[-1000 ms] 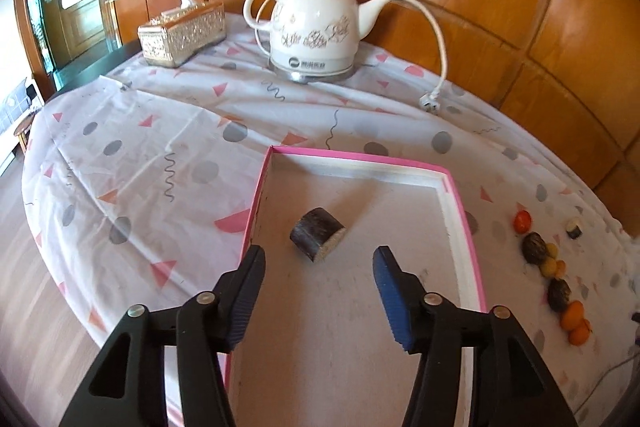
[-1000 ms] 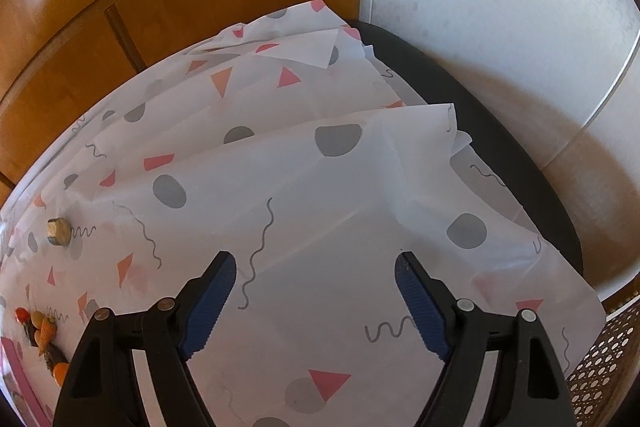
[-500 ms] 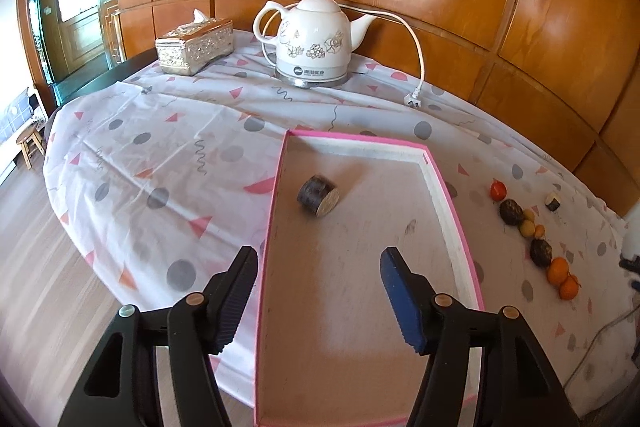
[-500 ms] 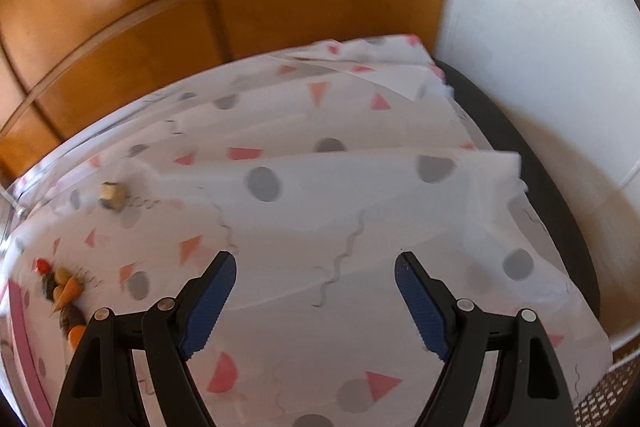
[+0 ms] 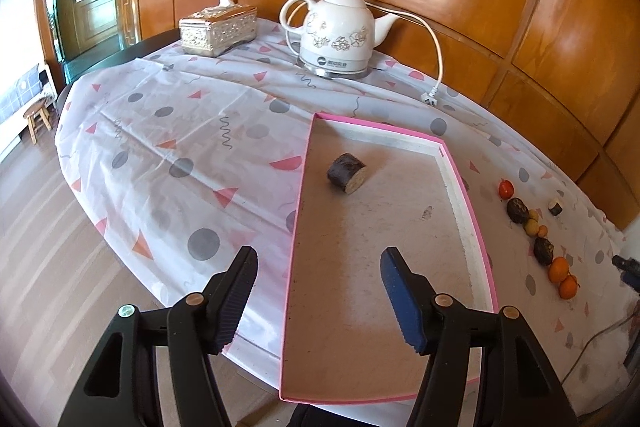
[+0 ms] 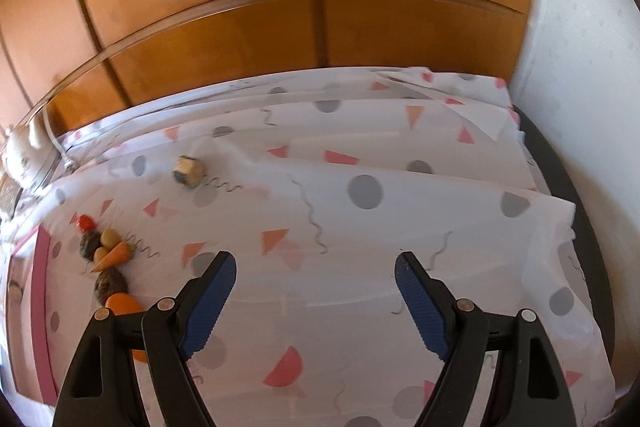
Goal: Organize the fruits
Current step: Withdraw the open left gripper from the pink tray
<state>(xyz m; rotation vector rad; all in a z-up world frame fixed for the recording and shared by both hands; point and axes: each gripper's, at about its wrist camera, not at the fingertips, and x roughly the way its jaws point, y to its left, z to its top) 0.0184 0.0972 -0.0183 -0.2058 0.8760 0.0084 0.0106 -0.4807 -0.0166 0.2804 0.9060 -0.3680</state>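
Observation:
A pink-rimmed tray lies on the patterned tablecloth; one dark cut fruit piece rests inside it near the far end. My left gripper is open and empty, held above the tray's near half. A row of small fruits lies right of the tray: a red one, dark ones, yellow ones, oranges, and a small cut piece apart. In the right wrist view the same row lies at the left, the cut piece farther back. My right gripper is open and empty over bare cloth.
A white electric kettle with cord and plug stands at the table's back, a silver tissue box to its left. Wood panelling runs behind. The table edge drops to the floor on the left and to a white wall on the right.
My left gripper has drawn back and up from the tray, leaving the dark piece inside. My right gripper has swung left, bringing the fruit row and cut piece further into view.

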